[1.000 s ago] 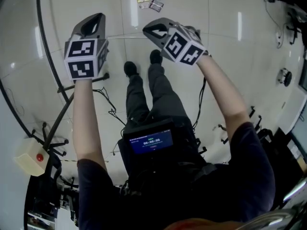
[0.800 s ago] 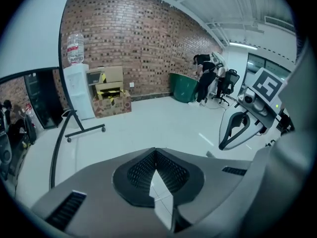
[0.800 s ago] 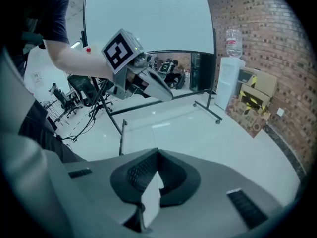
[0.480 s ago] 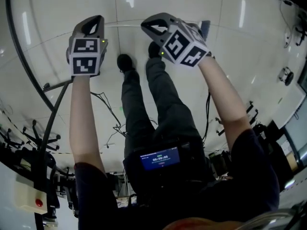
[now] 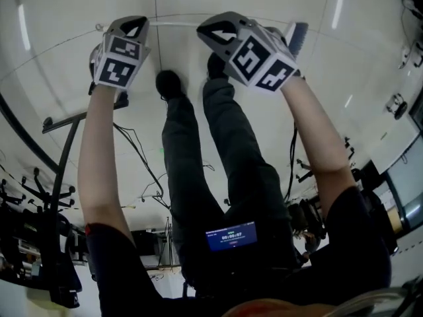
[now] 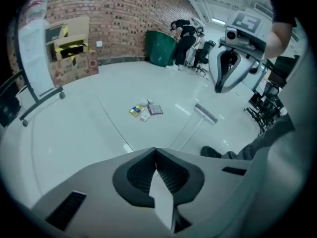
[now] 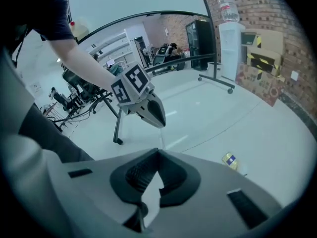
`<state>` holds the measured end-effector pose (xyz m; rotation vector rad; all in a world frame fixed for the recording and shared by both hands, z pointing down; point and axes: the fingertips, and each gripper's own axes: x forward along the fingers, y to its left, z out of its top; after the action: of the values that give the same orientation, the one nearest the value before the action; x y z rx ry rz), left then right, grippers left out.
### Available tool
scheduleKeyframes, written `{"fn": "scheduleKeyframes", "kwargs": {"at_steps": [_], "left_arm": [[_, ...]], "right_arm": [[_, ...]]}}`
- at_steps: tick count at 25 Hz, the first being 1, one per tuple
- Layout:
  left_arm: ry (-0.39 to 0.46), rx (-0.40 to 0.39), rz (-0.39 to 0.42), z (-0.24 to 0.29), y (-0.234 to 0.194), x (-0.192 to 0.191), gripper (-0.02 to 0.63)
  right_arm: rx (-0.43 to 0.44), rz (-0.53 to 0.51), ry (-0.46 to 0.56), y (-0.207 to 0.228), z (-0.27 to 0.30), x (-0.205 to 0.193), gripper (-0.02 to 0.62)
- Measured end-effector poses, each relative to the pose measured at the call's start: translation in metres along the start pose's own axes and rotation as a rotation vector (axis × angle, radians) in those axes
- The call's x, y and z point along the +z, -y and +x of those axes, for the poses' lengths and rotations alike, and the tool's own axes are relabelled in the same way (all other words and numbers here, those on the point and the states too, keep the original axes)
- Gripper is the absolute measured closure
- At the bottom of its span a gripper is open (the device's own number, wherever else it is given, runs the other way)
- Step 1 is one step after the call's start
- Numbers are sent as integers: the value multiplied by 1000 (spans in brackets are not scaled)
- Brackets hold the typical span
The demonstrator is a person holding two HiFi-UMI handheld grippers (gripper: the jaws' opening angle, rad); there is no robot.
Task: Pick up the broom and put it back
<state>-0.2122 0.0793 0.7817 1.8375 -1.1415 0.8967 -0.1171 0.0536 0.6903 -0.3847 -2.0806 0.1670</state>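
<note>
left gripper [image 5: 134, 25] and right gripper [image 5: 215, 37] both clenched, empty; the broom [image 6: 205, 114] lies flat on the floor [image 6: 99, 128] just past the person's shoes [image 5: 168, 83]; arriving shut, the tips could nudge its thin handle away rather than straddle it; since earlier both hands have sunk toward it.

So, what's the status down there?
Left gripper, right gripper shut, empty. Pale long-handled broom flat on white floor, untouched. Small packets beyond it, not blocking.
</note>
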Motion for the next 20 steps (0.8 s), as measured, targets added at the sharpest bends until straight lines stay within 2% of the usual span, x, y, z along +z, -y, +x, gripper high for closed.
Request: {"fn": "scheduleKeyframes", "kwargs": {"at_steps": [5, 10, 15, 19, 20], "left_arm": [[-103, -58, 150, 55, 4, -30, 595], [-154, -89, 244, 99, 4, -39, 595], [-252, -109, 371, 136, -1, -75, 595], [-306, -117, 385, 160, -5, -107, 590], [-320, -109, 375, 165, -6, -114, 555]], "right_arm": [[-5, 24, -37, 10, 44, -34, 580], [7, 32, -81, 31, 96, -63, 580], [71, -40, -164, 28, 142, -98, 580], [113, -26, -199, 16, 161, -124, 580], [120, -24, -207, 12, 164, -130, 580]]}}
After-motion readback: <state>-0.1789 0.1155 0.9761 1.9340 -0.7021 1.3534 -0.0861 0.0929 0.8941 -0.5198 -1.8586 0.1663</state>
